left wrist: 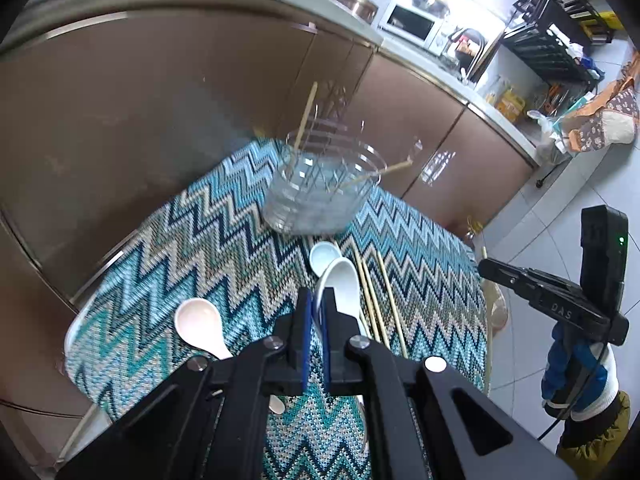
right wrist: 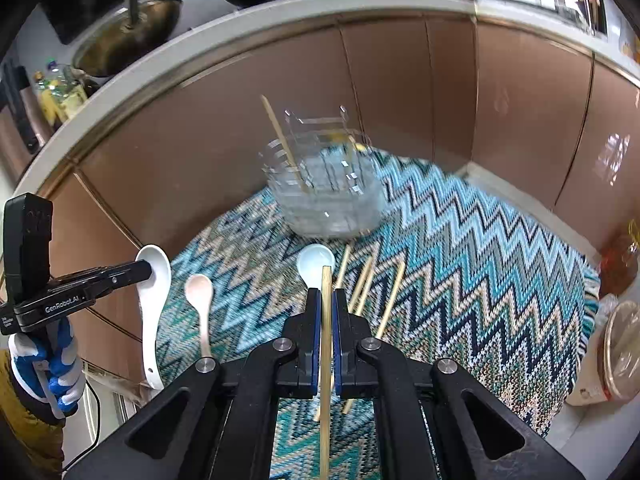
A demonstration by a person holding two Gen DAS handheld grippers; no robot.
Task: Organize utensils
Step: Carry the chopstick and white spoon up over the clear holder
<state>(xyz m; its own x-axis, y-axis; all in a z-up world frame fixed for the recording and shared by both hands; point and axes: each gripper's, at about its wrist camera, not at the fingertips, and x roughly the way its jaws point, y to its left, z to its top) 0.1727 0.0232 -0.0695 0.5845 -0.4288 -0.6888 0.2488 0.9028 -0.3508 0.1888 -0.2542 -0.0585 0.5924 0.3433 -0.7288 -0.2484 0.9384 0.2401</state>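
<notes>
Clear holder [right wrist: 326, 196] lies dead ahead — right gripper [right wrist: 327, 296] clamped on chopstick [right wrist: 326, 340], held lengthwise; left gripper [left wrist: 317, 300] pinches white spoon [left wrist: 340, 284].

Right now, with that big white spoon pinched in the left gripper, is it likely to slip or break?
The white spoon looks glazed and glossy, so it may be slippery. The left gripper pinches only its bowl rim, with the long handle hanging below, so it could swivel. It seems ceramic or similar: stiff, probably fragile if dropped beyond the zigzag mat.
</notes>
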